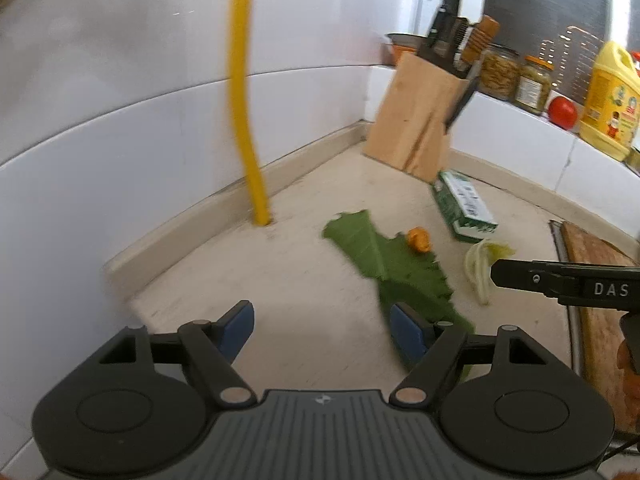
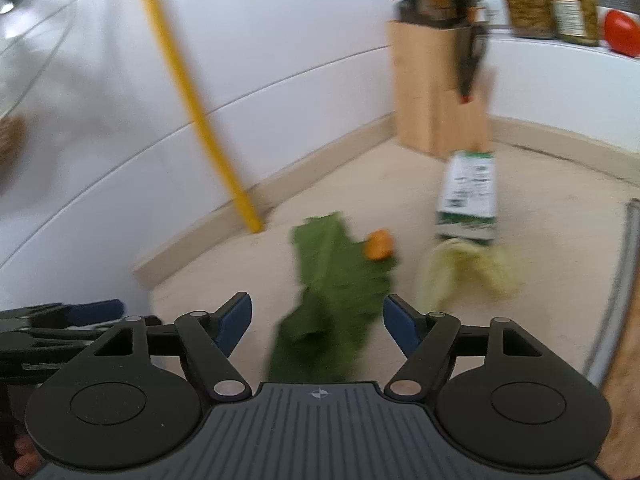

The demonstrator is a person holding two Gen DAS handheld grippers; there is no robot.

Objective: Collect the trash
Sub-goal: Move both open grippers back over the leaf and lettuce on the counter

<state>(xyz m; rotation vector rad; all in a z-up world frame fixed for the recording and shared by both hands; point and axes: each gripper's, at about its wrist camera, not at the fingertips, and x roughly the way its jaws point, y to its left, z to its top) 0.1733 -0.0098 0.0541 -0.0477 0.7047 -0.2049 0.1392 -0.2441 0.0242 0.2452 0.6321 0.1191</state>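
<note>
Trash lay scattered in the corner of the table (image 1: pixel 304 280), with both tools open above it and empty.

The left tool (image 1: pixel 322 326) stood wide, its right pad over the near end of the green leaf (image 1: pixel 384 264), contact unclear; the right tool (image 2: pixel 318 322) gaped as wide, framing the same leaf with nothing gripped. An orange scrap (image 1: pixel 419 239) sat at the leaf's edge, a pale cabbage strip (image 1: pixel 480 268) beside it, and a green-and-white carton (image 1: pixel 464 208) lay flat behind. The right wrist view was badly blurred, so the carton's print was unreadable. A knife block (image 1: pixel 416 116), a yellow hose (image 1: pixel 244 100), jars (image 1: pixel 516 76), a tomato (image 1: pixel 563 112) and a yellow bottle (image 1: pixel 610 100) stood around; a cutting board (image 1: pixel 596 280) was cut off at right.
</note>
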